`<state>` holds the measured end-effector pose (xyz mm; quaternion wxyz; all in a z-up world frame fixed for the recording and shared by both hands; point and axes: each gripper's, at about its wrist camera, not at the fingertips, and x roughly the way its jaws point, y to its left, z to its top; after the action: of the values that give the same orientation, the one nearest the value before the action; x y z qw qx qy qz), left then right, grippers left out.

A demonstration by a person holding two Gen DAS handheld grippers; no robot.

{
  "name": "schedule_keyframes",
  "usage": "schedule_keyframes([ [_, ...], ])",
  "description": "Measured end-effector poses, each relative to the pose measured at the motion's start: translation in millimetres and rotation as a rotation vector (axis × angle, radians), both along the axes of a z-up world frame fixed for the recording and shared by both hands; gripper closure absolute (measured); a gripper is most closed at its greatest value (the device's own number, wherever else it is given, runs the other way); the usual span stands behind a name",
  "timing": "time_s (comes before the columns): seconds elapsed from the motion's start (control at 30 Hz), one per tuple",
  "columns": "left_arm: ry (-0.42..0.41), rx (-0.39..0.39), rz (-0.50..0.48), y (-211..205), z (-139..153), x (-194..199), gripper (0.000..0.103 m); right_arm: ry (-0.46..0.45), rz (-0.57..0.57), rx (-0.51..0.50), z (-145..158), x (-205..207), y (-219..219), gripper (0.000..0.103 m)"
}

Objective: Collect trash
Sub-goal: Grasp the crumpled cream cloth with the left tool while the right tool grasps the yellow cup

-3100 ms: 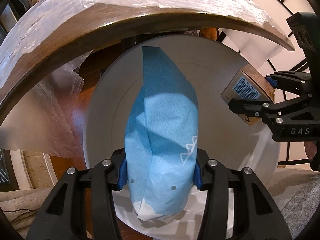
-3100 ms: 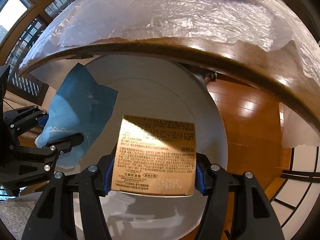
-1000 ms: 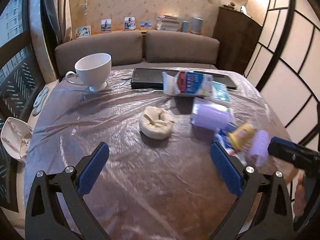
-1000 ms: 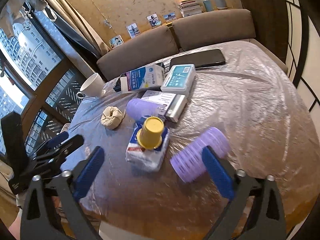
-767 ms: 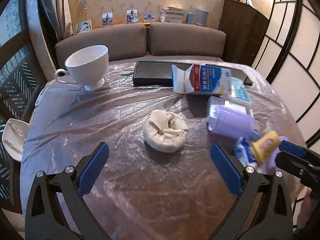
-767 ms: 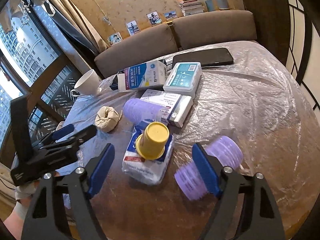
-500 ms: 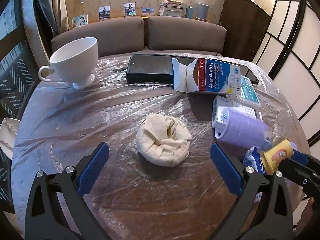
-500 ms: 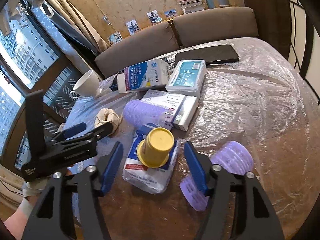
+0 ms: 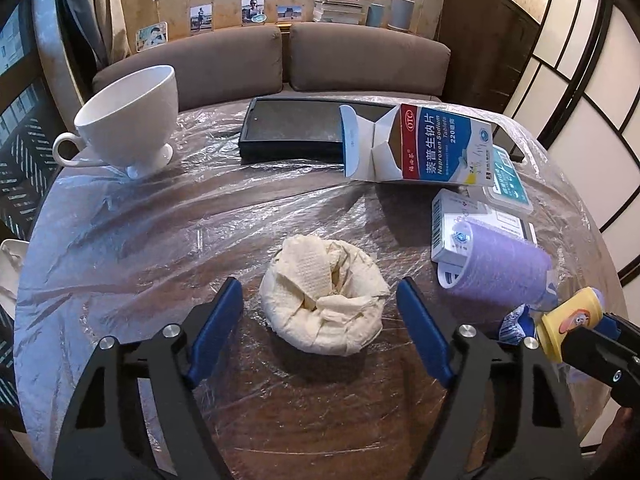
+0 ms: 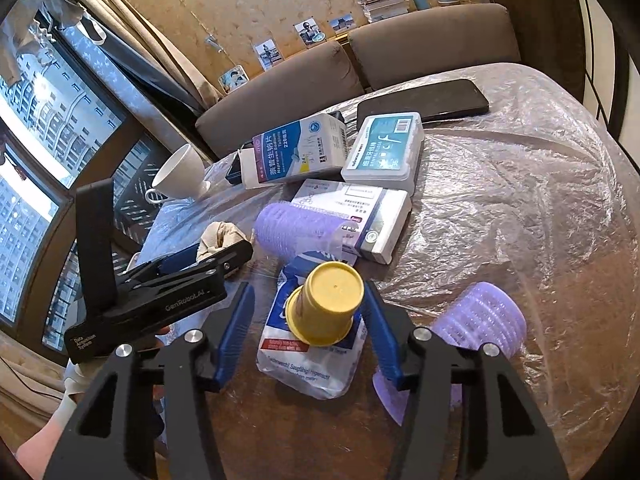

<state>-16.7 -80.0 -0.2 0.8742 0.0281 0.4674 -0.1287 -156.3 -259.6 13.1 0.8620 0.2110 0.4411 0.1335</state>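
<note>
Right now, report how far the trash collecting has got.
Done: nothing verifiable; no bin in view. In hand: the left gripper, jaws just closing, straddles the tissue wad; the right gripper, likewise closing, straddles the yellow cup; neither grips yet. Left: the white packet, open pill box.

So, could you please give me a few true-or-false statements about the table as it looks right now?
1. The left gripper has a crumpled tissue between its fingers. True; the pads do not press on it yet.
2. The white cup lies on its side. False; it stands upright.
3. The yellow cup rests upside down on a white and blue packet. True.
4. The right gripper is clamped on a purple roller. False; the roller lies outside its right finger, and the yellow cup sits between the fingers.
5. The medicine box has its end flap open. True.
</note>
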Motion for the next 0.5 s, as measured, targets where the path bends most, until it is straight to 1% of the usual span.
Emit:
schedule_keyframes([
  [0.03, 0.0, 0.001, -0.002, 0, 0, 1, 0.025, 0.003, 0.0, 0.001, 0, 0, 0, 0.054],
  [0.2, -0.017, 0.024, -0.009, -3, 1, -1, 0.029, -0.002, -0.007, 0.014, 0, -2, 0, 0.055],
  [0.27, -0.023, 0.032, -0.014, -6, 1, -4, 0.041, -0.001, -0.014, 0.021, 0, -2, -1, 0.056],
  [0.3, -0.029, 0.044, -0.015, -8, 1, -4, 0.046, -0.001, -0.02, 0.024, -1, -2, -2, 0.059],
  [0.33, -0.031, 0.05, -0.018, -9, 0, -4, 0.049, 0.0, -0.023, 0.025, -1, -2, -4, 0.062],
  [0.37, -0.034, 0.052, -0.02, -9, 1, -5, 0.05, 0.003, -0.026, 0.026, -1, -2, -5, 0.066],
  [0.43, -0.035, 0.052, -0.02, -10, 0, -5, 0.05, 0.006, -0.032, 0.03, -1, -2, -6, 0.072],
  [0.5, -0.037, 0.048, -0.018, -9, 0, -6, 0.051, 0.005, -0.036, 0.033, -2, -2, -7, 0.073],
])
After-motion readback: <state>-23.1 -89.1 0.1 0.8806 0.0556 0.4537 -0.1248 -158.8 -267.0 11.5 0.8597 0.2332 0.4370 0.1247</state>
